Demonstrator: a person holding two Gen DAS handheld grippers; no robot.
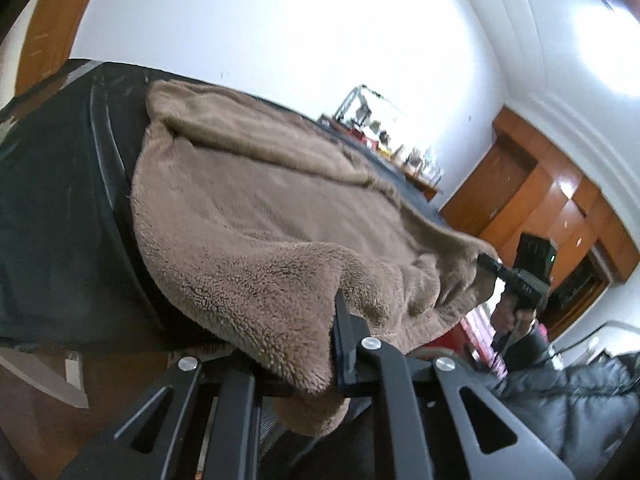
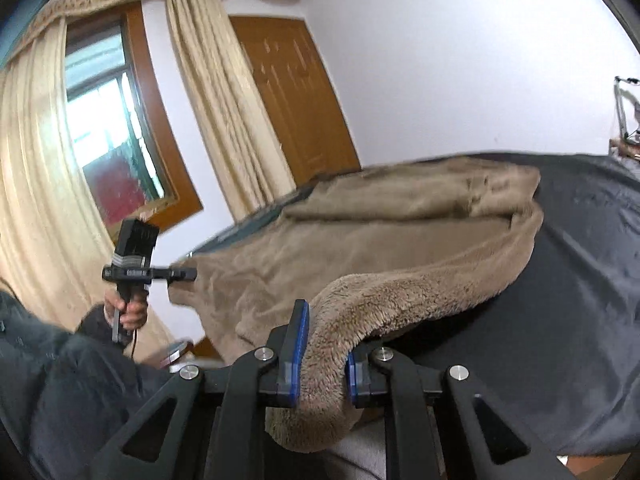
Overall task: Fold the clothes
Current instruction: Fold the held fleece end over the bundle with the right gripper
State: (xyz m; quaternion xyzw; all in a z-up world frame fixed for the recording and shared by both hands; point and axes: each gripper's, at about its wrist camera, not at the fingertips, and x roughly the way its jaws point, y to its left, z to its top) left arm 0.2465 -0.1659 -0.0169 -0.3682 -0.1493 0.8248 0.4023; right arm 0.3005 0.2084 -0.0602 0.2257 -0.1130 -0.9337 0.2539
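Note:
A tan fleece garment (image 1: 260, 216) lies spread on a table under a dark cloth (image 1: 48, 200). My left gripper (image 1: 320, 360) is shut on the garment's near edge, which hangs over and hides one finger; the other finger (image 1: 346, 340) presses into the pile. At the right, the right gripper (image 1: 486, 260) pinches the far end of the same hem. In the right wrist view, my right gripper (image 2: 324, 356) is shut on the thick rolled edge of the fleece garment (image 2: 380, 240), blue pads on both sides. The left gripper (image 2: 186, 274) clamps the other corner, lifted off the dark cloth (image 2: 580, 280).
The person's dark puffer jacket (image 1: 560, 400) fills the near corner of each view (image 2: 60, 380). Cream curtains (image 2: 32, 200), a window and a wooden door (image 2: 292, 100) stand behind the table. A shelf with small items (image 1: 380, 128) and wooden cabinets (image 1: 540, 200) line the far wall.

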